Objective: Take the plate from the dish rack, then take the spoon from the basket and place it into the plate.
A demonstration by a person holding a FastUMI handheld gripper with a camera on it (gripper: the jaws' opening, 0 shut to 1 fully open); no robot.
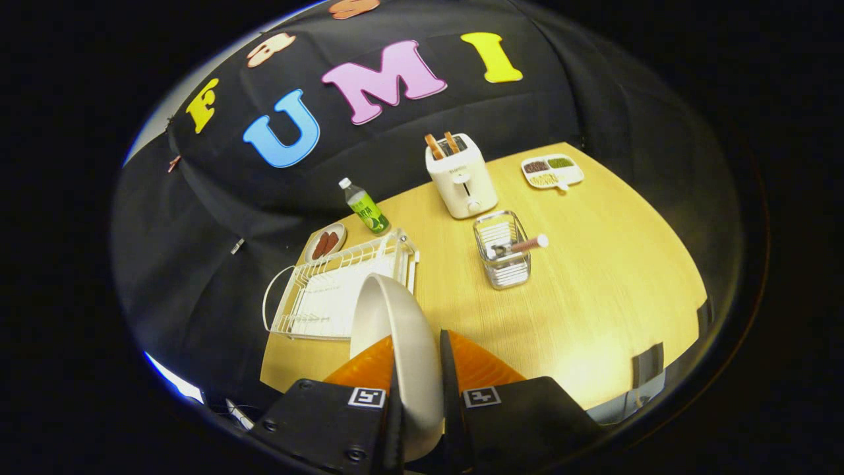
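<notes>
My tongs (417, 389) at the bottom centre of the frame are clamped on the one white plate (395, 330), both fingers pressing its rim, so it stands on edge between them, lifted clear of the white dish rack (316, 297) at centre left. I judge the plate step nearly done: it needs a bare patch of the table (593, 297), and the open wood to the right looks best. The one spoon (521, 246) lies ahead and to the right of my tongs, in the single wire basket (504, 254), its long axis running left to right with the handle poking out right. Beyond stand one toaster (461, 178), one bottle (364, 206) and one divided tray (552, 171).
</notes>
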